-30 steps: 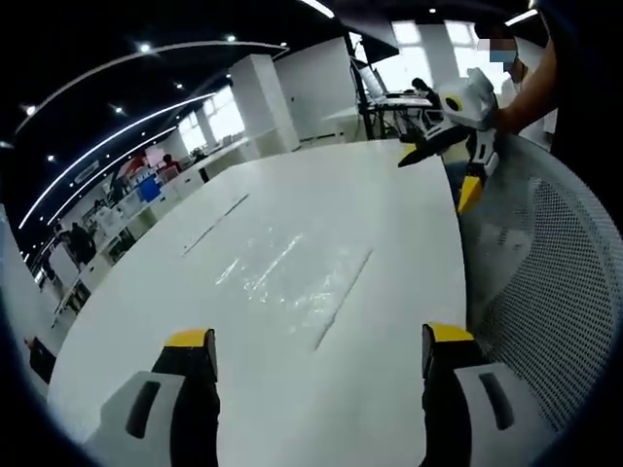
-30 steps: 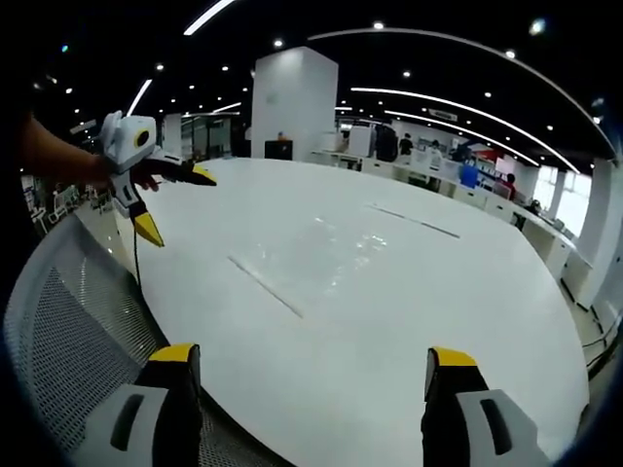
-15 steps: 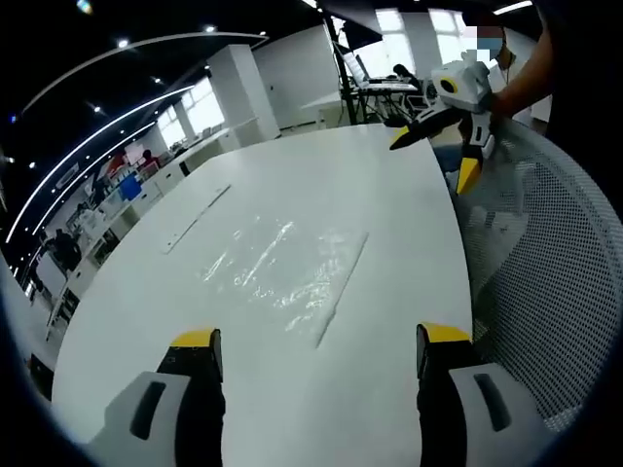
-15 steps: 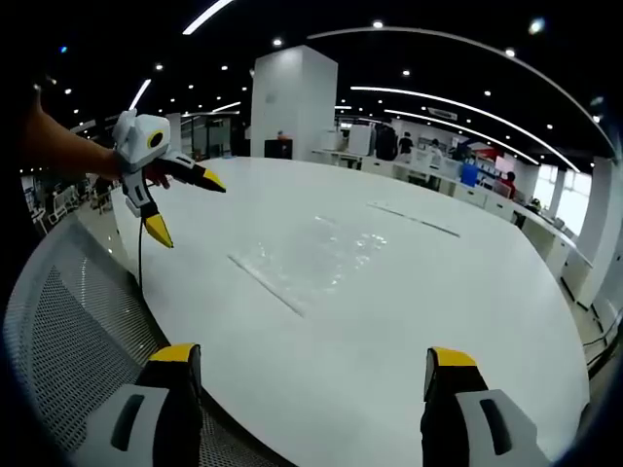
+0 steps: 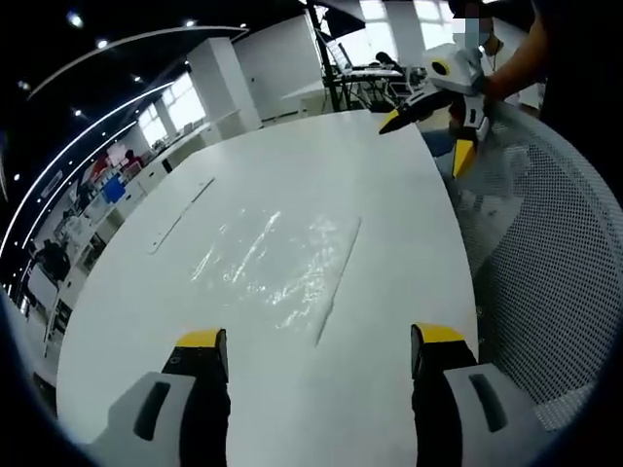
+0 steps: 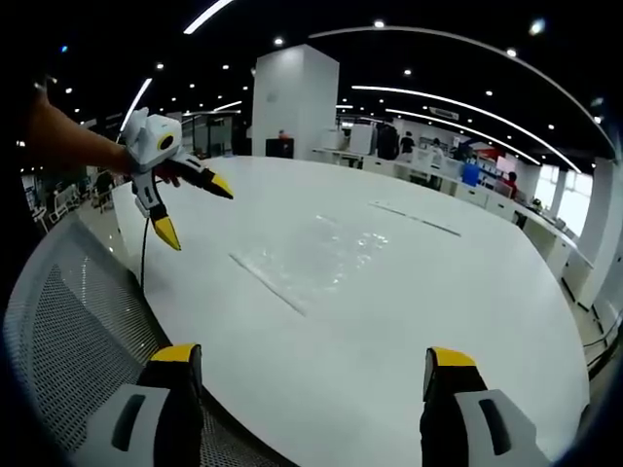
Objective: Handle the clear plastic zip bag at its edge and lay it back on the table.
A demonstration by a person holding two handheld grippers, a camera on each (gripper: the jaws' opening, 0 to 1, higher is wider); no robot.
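The bag [image 5: 277,272] is lying flat on the white table [image 5: 389,233], apart from both grippers. The left gripper [image 6: 190,207] is hovering over the table's edge, jaws spread wide; the right gripper [image 5: 428,126] is hanging likewise, wide and empty.

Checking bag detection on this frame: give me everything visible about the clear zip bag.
The clear zip bag is thin, see-through plastic, wrinkled and glinting under the ceiling lights. It lies flat on the white table, with a straight strip, probably the zip edge, along one side. Nothing touches it: the left tongs and right tongs are both open and short of it. It looks empty.
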